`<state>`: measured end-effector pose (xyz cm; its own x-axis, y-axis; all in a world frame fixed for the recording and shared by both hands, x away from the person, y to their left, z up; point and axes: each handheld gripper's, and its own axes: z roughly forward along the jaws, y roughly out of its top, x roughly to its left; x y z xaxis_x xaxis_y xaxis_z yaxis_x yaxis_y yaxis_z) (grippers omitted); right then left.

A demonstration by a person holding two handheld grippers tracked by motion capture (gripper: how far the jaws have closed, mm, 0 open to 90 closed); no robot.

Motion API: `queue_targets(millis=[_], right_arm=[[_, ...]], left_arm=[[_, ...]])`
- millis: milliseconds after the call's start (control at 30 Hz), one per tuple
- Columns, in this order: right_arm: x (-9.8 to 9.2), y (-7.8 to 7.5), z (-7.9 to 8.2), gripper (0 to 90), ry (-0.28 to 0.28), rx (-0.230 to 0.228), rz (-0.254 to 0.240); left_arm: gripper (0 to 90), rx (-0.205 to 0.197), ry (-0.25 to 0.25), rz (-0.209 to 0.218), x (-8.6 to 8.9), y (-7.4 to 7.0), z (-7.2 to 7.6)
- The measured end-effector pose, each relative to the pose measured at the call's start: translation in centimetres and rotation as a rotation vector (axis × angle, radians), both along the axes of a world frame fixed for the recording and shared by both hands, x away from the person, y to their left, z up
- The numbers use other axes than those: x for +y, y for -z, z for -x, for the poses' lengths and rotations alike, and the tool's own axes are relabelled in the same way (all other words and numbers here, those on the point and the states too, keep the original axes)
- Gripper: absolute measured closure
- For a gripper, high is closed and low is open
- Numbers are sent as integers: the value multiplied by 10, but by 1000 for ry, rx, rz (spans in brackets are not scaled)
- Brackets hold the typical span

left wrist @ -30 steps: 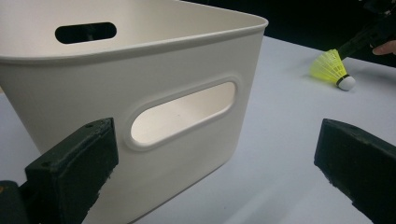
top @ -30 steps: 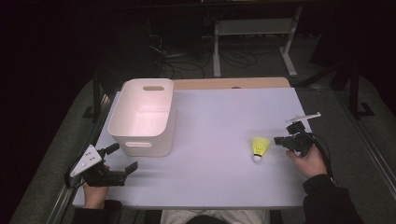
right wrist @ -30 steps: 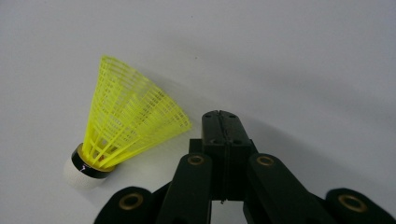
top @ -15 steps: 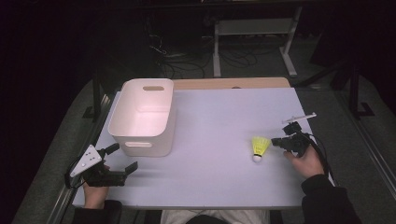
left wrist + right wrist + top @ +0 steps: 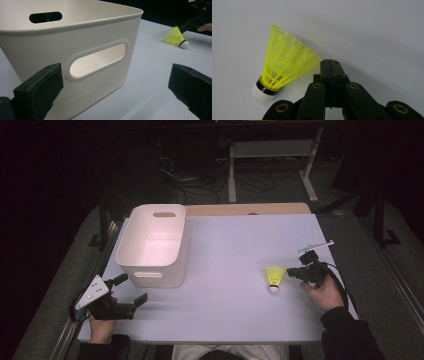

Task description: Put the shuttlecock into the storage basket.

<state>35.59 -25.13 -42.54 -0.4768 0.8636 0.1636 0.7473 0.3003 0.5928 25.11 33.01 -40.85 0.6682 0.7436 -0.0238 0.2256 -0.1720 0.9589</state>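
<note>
White table (image 5: 225, 310): one bin (image 5: 152, 245), one shuttlecock (image 5: 274, 276); left hand-held gripper (image 5: 131, 289) apart, right hand-held gripper (image 5: 290, 272) together.

Yellow shuttlecock (image 5: 274, 277) with white cork lies tilted on the table.

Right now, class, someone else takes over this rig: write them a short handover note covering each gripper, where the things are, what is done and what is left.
Right gripper: jaws shut together, nothing between them, tips at the rim of the yellow shuttlecock, which lies on its side on the right of the table, white cork toward the person.
Left gripper: open, holding nothing, at the near left corner, just in front of the white bin.
Bin: upright on the left, looks empty.
Done: nothing picked up or placed yet.
Left, probably: open the right gripper, grasp the shuttlecock, carry it to the bin.
</note>
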Motion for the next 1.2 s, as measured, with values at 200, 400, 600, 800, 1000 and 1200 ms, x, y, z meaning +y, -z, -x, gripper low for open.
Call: queue_targets(millis=[200,400,600,800,1000,1200], right_arm=[[5,-1,0,887,-15,-2,-1],[9,-2,-1,887,-31,-9,0],[12,-2,-1,887,-40,-7,-2],[13,-3,-2,887,-45,-7,-40],[18,-2,-3,887,-61,-1,-60],[22,-2,-3,887,-72,-8,-64]], left_arm=[[0,0,0,0,0,0,0],[0,-1,1,1,0,0,0],[0,-1,1,1,0,0,0],[0,-1,2,1,0,0,0],[0,-1,2,1,0,0,0],[0,-1,3,1,0,0,0]])
